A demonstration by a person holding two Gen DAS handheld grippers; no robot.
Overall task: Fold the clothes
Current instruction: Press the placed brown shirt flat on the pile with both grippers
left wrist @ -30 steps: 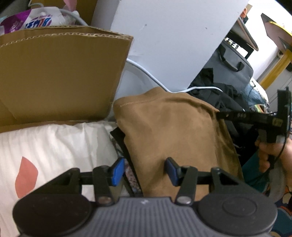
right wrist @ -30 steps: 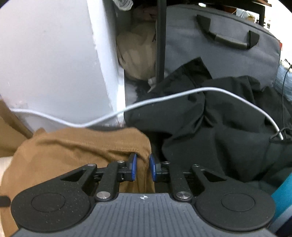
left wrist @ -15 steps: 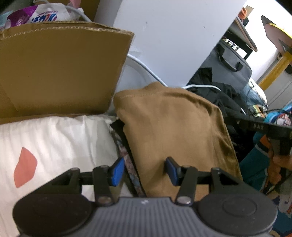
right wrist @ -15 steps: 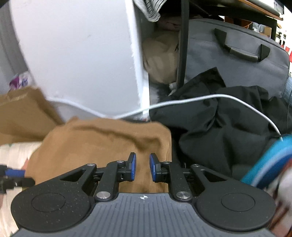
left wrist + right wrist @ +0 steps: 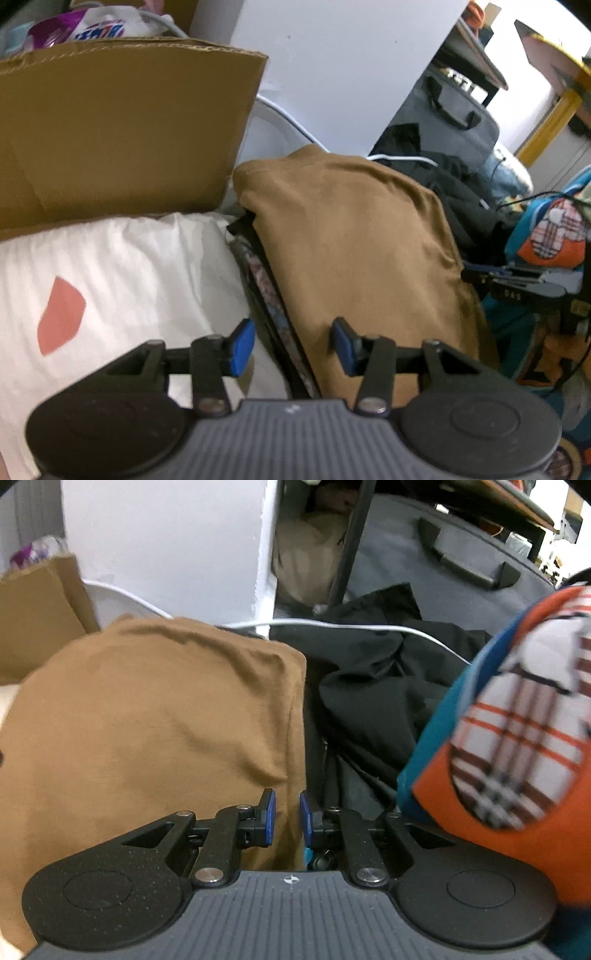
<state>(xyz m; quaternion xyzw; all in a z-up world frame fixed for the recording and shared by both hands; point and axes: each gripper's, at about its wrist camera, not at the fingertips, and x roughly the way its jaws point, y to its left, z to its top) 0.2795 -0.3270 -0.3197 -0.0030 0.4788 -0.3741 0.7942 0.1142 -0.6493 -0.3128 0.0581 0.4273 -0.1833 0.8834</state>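
A folded brown garment (image 5: pixel 354 240) lies on top of a stack, with dark and patterned fabric (image 5: pixel 266 288) showing under its left edge. My left gripper (image 5: pixel 293 347) hovers open over the garment's near left edge, with nothing between its blue pads. In the right wrist view the same brown garment (image 5: pixel 155 731) fills the left half. My right gripper (image 5: pixel 287 818) sits over its right edge, pads drawn to a narrow slit with nothing in it. The left wrist view shows the right gripper (image 5: pixel 476 277) just off the garment's right side.
A white pillow (image 5: pixel 110 266) with a pink patch lies to the left, in front of a cardboard box (image 5: pixel 122 125). Crumpled black clothing (image 5: pixel 369 686), a white cable (image 5: pixel 351 626) and a grey bag (image 5: pixel 443 572) sit behind. An orange, teal and plaid item (image 5: pixel 517 746) crowds the right.
The right gripper has drawn back and lower along the garment's right side, and the orange plaid item has come into its view. The left gripper stays open in place.
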